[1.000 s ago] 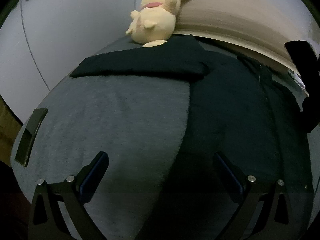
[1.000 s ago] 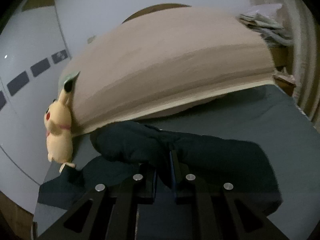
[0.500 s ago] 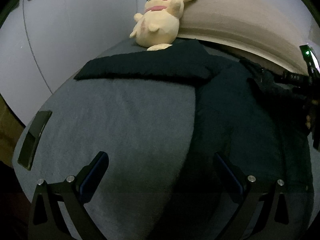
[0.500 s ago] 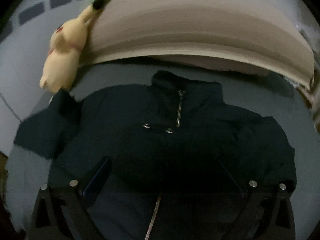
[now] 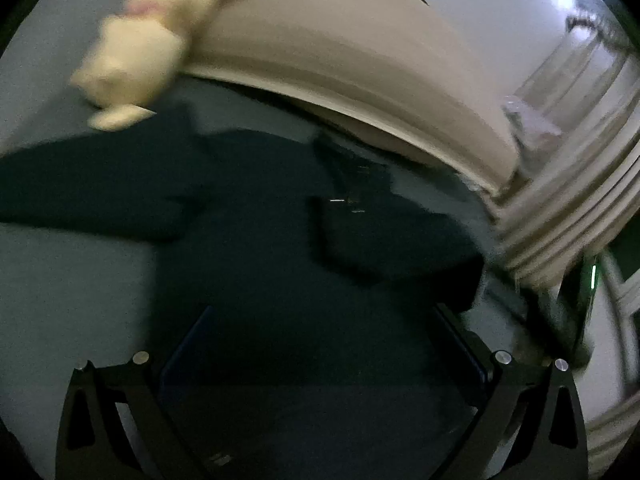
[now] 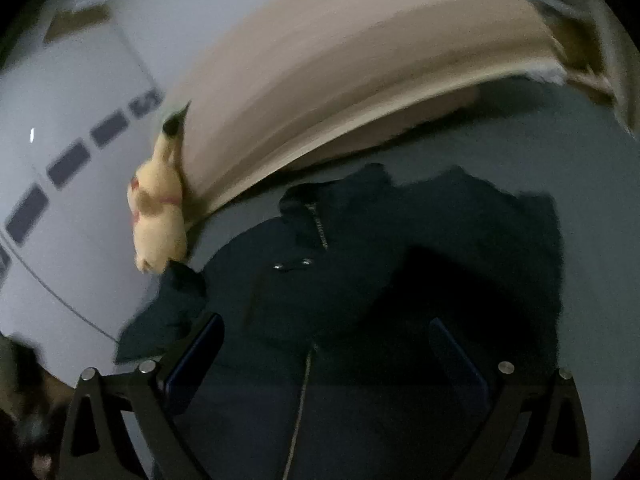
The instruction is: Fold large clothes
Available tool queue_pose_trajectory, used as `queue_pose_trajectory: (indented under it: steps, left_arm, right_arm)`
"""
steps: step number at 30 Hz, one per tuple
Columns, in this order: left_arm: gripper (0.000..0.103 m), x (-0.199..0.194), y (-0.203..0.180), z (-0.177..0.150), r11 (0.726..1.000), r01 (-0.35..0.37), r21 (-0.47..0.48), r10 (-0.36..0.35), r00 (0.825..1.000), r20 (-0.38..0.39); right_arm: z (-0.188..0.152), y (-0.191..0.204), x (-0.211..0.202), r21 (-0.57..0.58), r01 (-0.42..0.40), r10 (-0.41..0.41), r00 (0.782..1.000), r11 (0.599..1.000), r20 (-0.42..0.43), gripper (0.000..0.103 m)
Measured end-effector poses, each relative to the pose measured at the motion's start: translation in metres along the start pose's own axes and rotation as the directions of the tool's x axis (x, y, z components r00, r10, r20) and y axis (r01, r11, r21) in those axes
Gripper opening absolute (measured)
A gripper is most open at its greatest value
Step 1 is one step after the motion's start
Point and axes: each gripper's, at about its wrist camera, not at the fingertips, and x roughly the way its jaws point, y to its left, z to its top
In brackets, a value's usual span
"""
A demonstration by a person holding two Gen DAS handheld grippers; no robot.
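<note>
Blur and cut-offs on the bed

The plush toy [image 5: 140, 48] is smeared by motion blur; the dark jacket [image 6: 360, 280] runs off the lower edge, its hem unseen, its left sleeve [image 5: 80, 196] cropped at the frame.

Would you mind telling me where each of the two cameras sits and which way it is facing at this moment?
Left wrist: on the left gripper, looking forward over the dark jacket toward the headboard; its own open fingers show.
Right wrist: on the right gripper, above the jacket's zipper, facing the headboard; its open fingers show.
Shared: the jacket, headboard, yellow plush toy and grey bed.
</note>
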Motion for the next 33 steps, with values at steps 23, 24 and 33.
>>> queue_pose_trajectory:
  steps: [23, 24, 33]
  left_arm:
    - [0.007, 0.133, -0.027, 0.048, 0.989, -0.119, -0.09, 0.111, 0.99, -0.089]
    - [0.007, 0.122, -0.026, 0.053, 0.989, -0.133, -0.072, 0.129, 0.99, -0.053]
    - [0.007, 0.097, 0.004, 0.059, 0.955, -0.295, 0.035, 0.293, 0.955, 0.033]
  right_arm:
    - [-0.054, -0.144, -0.077, 0.222, 0.055, -0.064, 0.997, 0.974, 0.038, 0.103]
    - [-0.051, -0.142, -0.074, 0.223, 0.06, -0.071, 0.997, 0.973, 0.039, 0.103]
    - [-0.005, -0.137, -0.022, 0.179, 0.162, -0.17, 0.985, 0.97, 0.032, 0.103]
